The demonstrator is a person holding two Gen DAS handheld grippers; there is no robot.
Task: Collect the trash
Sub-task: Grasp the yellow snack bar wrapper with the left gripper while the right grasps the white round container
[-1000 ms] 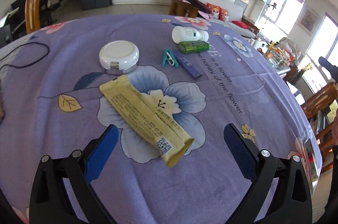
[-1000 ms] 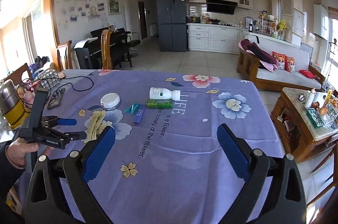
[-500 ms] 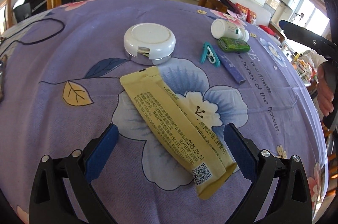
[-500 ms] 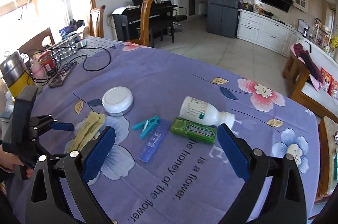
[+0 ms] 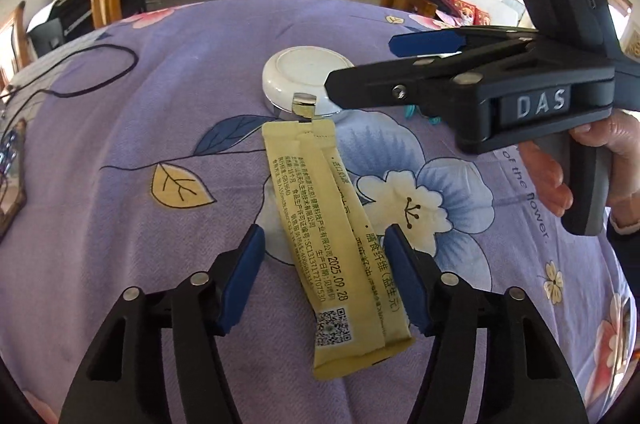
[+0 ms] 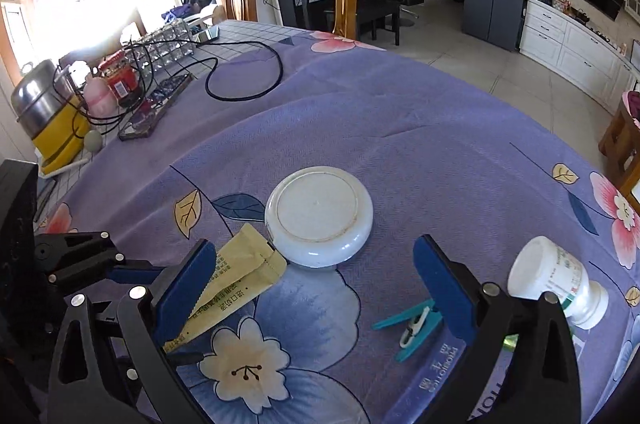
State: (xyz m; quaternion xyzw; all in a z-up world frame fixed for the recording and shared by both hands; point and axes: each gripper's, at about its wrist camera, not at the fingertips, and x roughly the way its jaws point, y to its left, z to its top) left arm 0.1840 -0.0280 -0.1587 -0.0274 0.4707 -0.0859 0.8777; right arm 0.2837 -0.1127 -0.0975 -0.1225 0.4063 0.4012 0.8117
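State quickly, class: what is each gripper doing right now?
Left gripper: open, straddling the yellow sachet, not gripping it.
Right gripper: open, holding nothing, near the white dish.

A table under a purple flowered cloth (image 6: 420, 127) carries a yellow packet (image 5: 336, 236) lying flat just beside a round white box (image 6: 319, 216) — also a teal clothespin (image 6: 412, 324), a white bottle (image 6: 556, 280) on its side, and a looped black cable (image 6: 244, 71).

Our left gripper (image 5: 324, 276) has narrowed around the yellow sachet (image 5: 340, 244); our right gripper (image 6: 316, 288) has swung in over the white round case (image 6: 319, 216), seemingly not touching
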